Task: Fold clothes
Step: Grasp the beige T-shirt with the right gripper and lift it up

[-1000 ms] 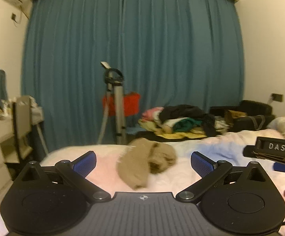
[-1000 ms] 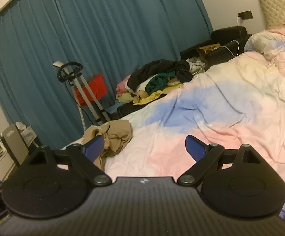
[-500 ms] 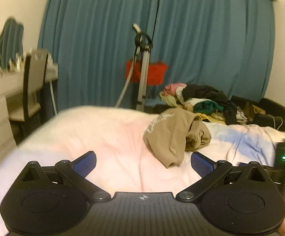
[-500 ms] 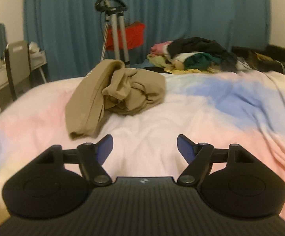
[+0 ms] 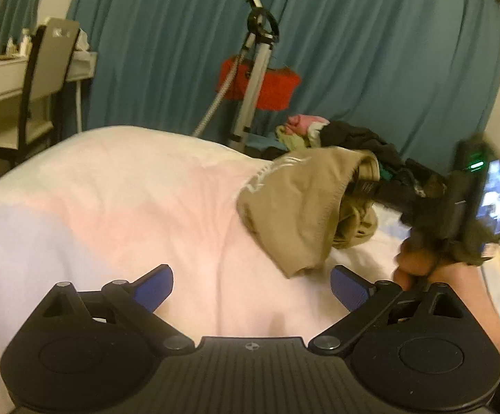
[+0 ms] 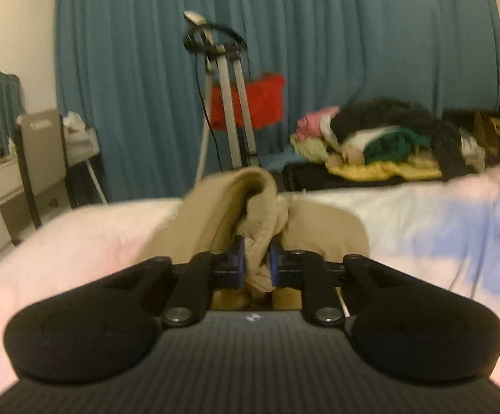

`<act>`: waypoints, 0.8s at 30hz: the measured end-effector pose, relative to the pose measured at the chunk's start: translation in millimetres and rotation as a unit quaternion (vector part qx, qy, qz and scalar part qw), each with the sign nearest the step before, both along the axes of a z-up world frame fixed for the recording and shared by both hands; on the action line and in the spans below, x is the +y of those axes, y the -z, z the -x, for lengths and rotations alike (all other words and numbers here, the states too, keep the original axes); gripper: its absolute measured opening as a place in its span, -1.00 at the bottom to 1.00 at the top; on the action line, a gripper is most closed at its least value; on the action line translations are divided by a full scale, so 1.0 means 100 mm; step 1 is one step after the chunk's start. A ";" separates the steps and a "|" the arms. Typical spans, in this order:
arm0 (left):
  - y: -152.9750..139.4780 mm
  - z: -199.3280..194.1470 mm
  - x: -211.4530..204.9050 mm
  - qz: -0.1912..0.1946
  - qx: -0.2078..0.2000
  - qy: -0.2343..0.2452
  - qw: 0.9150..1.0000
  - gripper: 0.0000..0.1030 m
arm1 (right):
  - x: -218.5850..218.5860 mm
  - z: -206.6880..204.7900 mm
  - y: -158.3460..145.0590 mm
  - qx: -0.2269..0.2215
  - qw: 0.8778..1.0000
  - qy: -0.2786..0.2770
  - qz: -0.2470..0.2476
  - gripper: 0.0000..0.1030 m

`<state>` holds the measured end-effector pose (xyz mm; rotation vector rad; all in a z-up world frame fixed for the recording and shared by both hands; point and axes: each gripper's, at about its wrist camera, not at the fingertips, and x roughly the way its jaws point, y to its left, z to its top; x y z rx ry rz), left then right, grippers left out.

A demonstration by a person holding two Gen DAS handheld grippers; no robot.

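**Tan garment bunched on the bed, one gripper clamped on it**

Nearest the bed (image 5: 94,207) edge, the left gripper (image 5: 251,288) hangs over the pink-and-white cover with its blue pads spread wide and nothing between them. Just beyond it, on the bed, lies the tan garment (image 5: 291,207), crumpled into a loose heap with a pale print showing on its upper face. The right gripper (image 6: 256,264) has its pads pinched on a fold of that garment; from the left wrist view it reaches into the heap from the right, a hand (image 5: 419,262) wrapped round its handle.

No flat panel or straight crease shows, so the folding of this piece lies ahead: it needs spreading out before any fold can be laid.

Beyond the bed's far edge sits a mixed pile of clothes (image 6: 381,141), black, green, yellow and pink, all unfolded. No basket or bin is in view. Behind that stand a tripod (image 6: 229,103) and the blue curtain (image 6: 353,34).
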<state>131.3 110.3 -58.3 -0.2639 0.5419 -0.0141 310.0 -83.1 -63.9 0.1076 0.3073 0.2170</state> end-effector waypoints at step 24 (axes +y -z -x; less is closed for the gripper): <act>0.09 1.21 -1.75 -0.216 -0.115 0.250 0.937 0.74 | -1.17 2.58 -1.62 -0.171 0.981 -0.075 -0.053 -0.76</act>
